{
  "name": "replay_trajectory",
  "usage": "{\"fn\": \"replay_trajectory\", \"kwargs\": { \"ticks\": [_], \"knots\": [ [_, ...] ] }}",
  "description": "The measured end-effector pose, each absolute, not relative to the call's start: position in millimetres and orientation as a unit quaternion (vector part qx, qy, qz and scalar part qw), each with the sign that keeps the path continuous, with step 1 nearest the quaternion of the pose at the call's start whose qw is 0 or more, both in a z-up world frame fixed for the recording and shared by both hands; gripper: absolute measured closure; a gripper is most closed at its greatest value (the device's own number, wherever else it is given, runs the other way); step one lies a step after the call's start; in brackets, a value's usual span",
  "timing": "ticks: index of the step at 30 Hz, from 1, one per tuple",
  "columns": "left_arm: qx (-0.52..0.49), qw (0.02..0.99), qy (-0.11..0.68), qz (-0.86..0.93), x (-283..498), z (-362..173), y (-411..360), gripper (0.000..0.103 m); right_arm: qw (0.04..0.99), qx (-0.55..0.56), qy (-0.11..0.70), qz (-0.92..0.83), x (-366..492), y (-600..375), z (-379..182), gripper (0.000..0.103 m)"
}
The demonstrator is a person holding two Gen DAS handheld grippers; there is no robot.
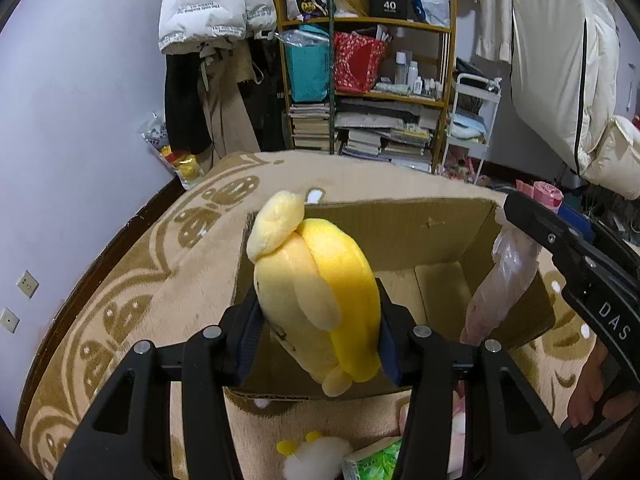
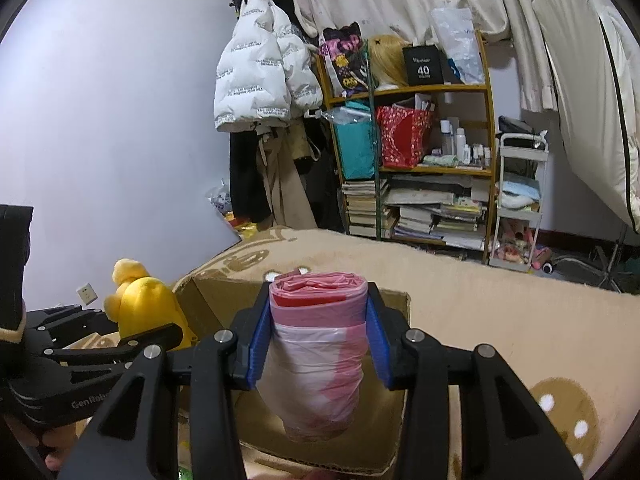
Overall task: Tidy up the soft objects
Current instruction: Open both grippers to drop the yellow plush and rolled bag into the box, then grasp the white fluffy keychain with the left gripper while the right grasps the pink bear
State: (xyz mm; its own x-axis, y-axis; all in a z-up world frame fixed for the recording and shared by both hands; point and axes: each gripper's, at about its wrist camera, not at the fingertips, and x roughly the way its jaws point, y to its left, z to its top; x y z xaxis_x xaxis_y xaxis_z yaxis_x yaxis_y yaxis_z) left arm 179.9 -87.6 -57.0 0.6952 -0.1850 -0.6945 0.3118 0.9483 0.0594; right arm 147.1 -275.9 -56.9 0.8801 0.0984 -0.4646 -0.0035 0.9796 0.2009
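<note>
My left gripper (image 1: pixel 318 336) is shut on a yellow plush toy (image 1: pixel 316 288) and holds it above the open cardboard box (image 1: pixel 400 228). My right gripper (image 2: pixel 318 344) is shut on a roll of pink plastic bags (image 2: pixel 316 344), held over the same box (image 2: pixel 394 420). In the left wrist view the pink roll (image 1: pixel 500 284) hangs at the box's right side under the right gripper's black body (image 1: pixel 580 264). In the right wrist view the plush (image 2: pixel 148 308) and the left gripper (image 2: pixel 80 344) show at the left.
The box sits on a beige patterned carpet (image 1: pixel 132 280). A white and yellow plush (image 1: pixel 316 456) and a green tissue pack (image 1: pixel 376 460) lie in front of the box. A person's bare foot (image 1: pixel 588 384) is at right. A cluttered shelf (image 1: pixel 368 92) and white cart (image 1: pixel 472 120) stand behind.
</note>
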Motion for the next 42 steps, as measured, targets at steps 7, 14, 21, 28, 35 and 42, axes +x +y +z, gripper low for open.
{"fn": "replay_trajectory", "kwargs": {
  "ticks": [7,14,21,28,35,42],
  "knots": [
    [0.1,0.912,0.377,-0.127,177.1,-66.2,-89.1,0.052,0.958,0.093,0.269,0.028,147.9,-273.0,-66.8,0.057],
    [0.105,0.91,0.381,-0.125,175.5,-67.2,-86.2,0.049,0.955,0.1,0.278,0.027,145.5,-276.5,-67.0,0.057],
    [0.111,0.91,0.382,-0.116,170.2,-64.2,-82.3,0.032,0.956,0.112,0.271,0.027,135.7,-278.1,-58.6,0.051],
    [0.107,0.917,0.37,-0.103,156.5,-49.9,-70.6,0.016,0.959,0.121,0.256,0.02,115.9,-278.6,-40.5,0.018],
    [0.093,0.919,0.372,-0.094,138.7,-37.7,-52.2,0.009,0.96,0.125,0.251,0.015,94.3,-279.1,-26.1,0.002],
    [0.09,0.913,0.387,-0.089,117.2,-29.5,-39.2,0.006,0.957,0.131,0.259,0.013,72.4,-275.1,-20.4,0.001]
  ]
}}
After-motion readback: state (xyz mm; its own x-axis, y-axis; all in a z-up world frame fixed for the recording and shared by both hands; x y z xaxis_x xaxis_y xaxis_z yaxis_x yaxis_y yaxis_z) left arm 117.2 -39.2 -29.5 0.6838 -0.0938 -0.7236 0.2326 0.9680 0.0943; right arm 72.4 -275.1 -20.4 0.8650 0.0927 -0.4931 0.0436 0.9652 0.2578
